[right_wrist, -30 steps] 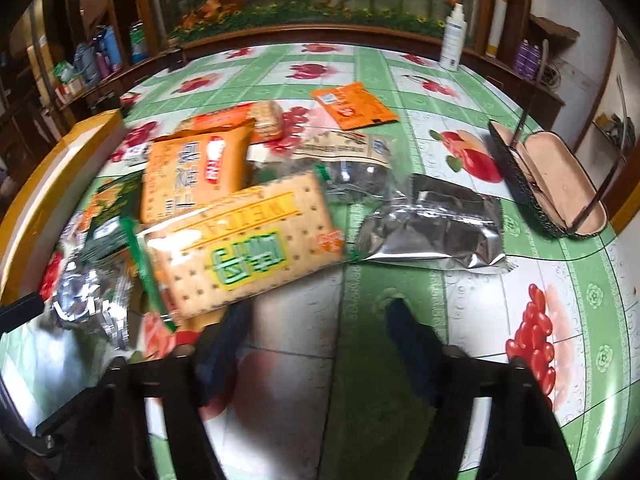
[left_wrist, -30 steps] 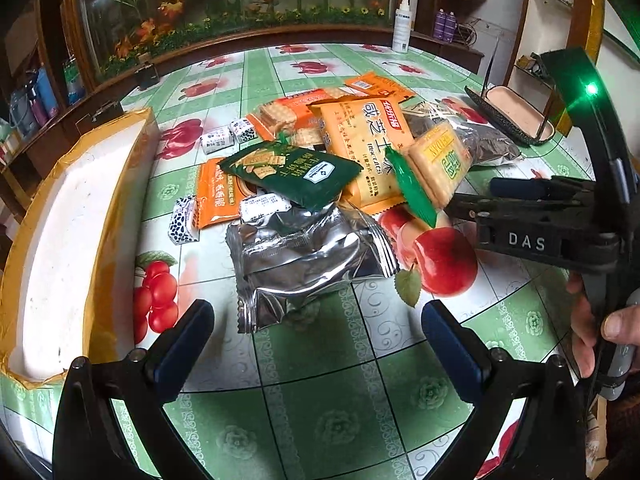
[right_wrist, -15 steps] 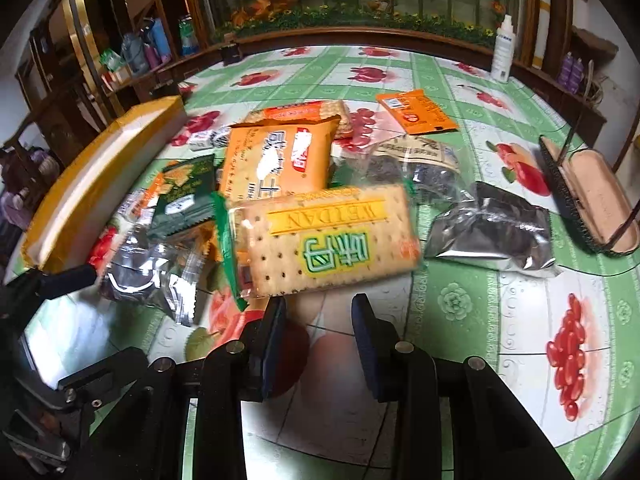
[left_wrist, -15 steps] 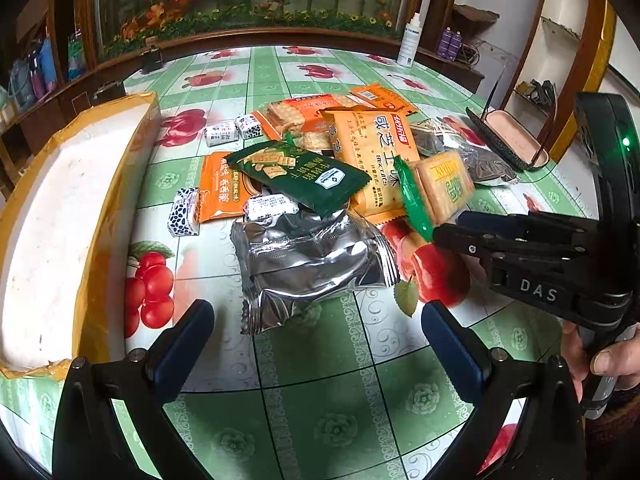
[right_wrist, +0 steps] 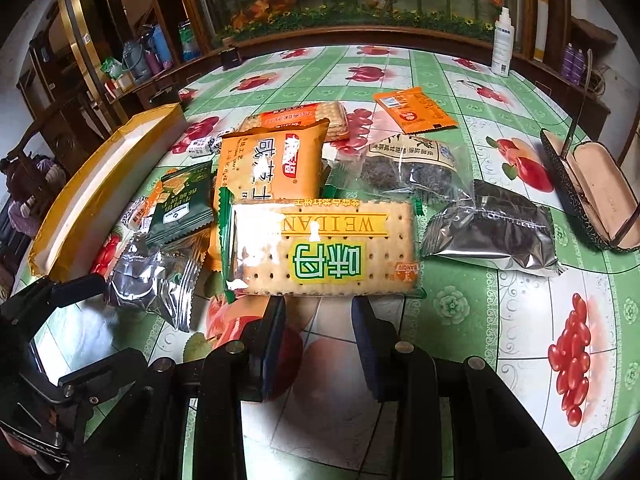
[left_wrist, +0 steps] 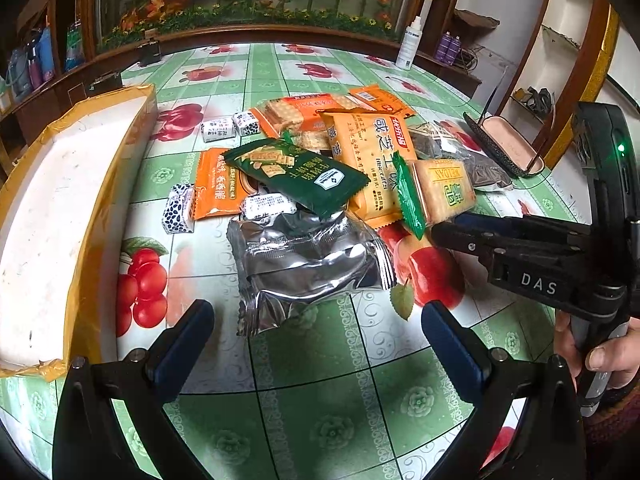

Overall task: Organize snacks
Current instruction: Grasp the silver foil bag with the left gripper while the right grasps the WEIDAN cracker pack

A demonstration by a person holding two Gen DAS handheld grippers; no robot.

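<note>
Although the sorting has begun in earnest, nearly all of it looks undone: the snacks lie in a loose heap at the middle of the bench (left_wrist: 304, 392), which wears a green checked oilcloth printed with fruit. The right tool (right_wrist: 318, 320) has just been closing, and in the left wrist view it pinches the near edge of the clear-wrapped pack of pale square crackers with a green end seal (right_wrist: 324, 248), tilted up at the right of the heap. The left tool (left_wrist: 316, 334) stands spread with nothing between its pads, just short of the crinkled silver foil pouch (left_wrist: 308, 260).

By my judgement the cracker pack is the first item going anywhere. Left on the bench are the dark green biscuit sachet (left_wrist: 296, 176), the tall orange biscuit bag (left_wrist: 372, 156), a second silver pouch (right_wrist: 496, 232) at the right, and several small wrapped sweets.

As for containers, the long shallow box with yellow taped rim and white inside (left_wrist: 48, 216) lies at the left and shows no snack in it. An open spectacle case (right_wrist: 592, 196) rests at the far right, well apart from the heap.
</note>
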